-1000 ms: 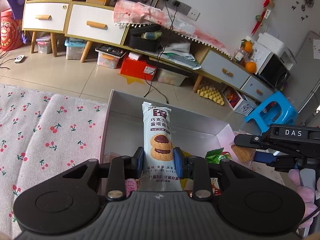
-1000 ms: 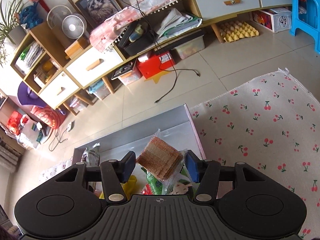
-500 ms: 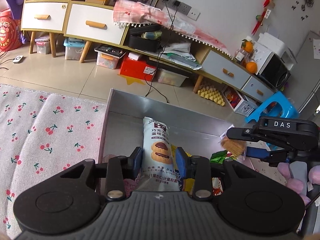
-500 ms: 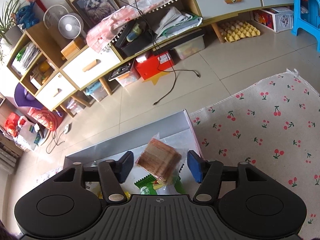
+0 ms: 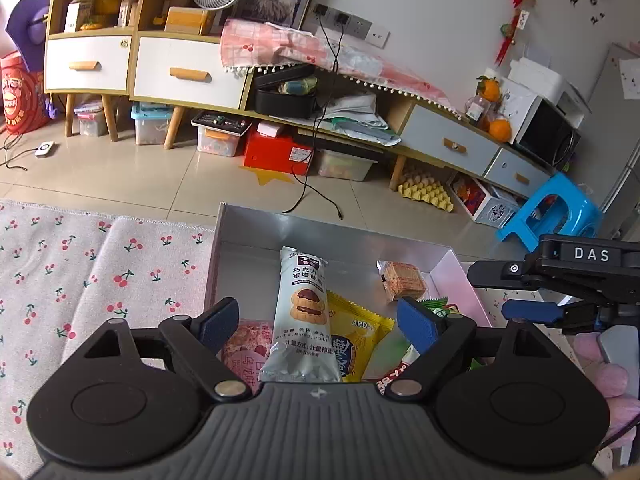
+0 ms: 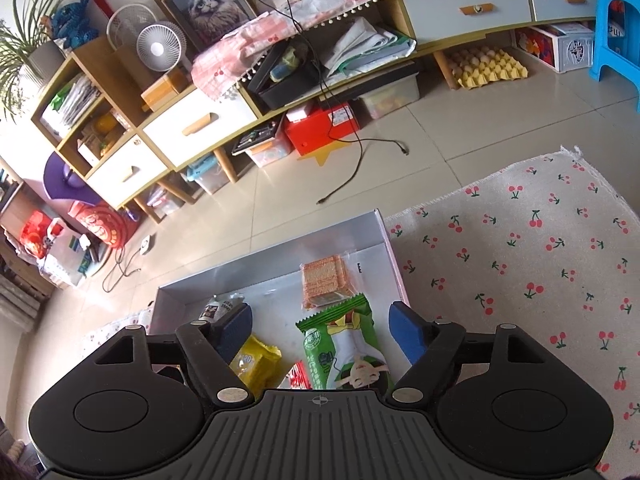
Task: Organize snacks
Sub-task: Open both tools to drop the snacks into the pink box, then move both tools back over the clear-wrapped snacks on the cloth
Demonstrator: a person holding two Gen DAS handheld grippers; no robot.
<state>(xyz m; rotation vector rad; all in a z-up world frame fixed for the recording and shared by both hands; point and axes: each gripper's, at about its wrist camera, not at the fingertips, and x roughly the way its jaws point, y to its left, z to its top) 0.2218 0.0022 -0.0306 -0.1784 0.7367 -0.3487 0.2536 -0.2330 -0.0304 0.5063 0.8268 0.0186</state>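
Both tools stand released over the shallow grey open-topped box (image 5: 248, 232), which sits on the cherry-print cloth (image 5: 100, 264). The left gripper (image 5: 316, 322) has just been opening its jaws, and the long pale-blue packet printed with chocolate tart biscuits (image 5: 303, 312) lies between them untouched, flat on the box floor with its far end pointing toward the far wall and its right edge overlapping the yellow foil snack bag (image 5: 356, 336). The right gripper (image 6: 320, 326) has likewise just been opening; the clear-wrapped stack of square brown crackers (image 6: 326, 280) lies beyond its pads in the far right corner of the box, just past the green snack packet (image 6: 346, 340) that sits between the jaws. The step in hand looks like the release after placing, so the thing to do well is probably to lift each tool straight up with the jaws kept wide, so no pad drags a wrapper askew. The pale-blue packet is slippery film and could slide on the yellow bag if nudged. The box is filling on its near side; the far left floor is bare and would suit the next snack.
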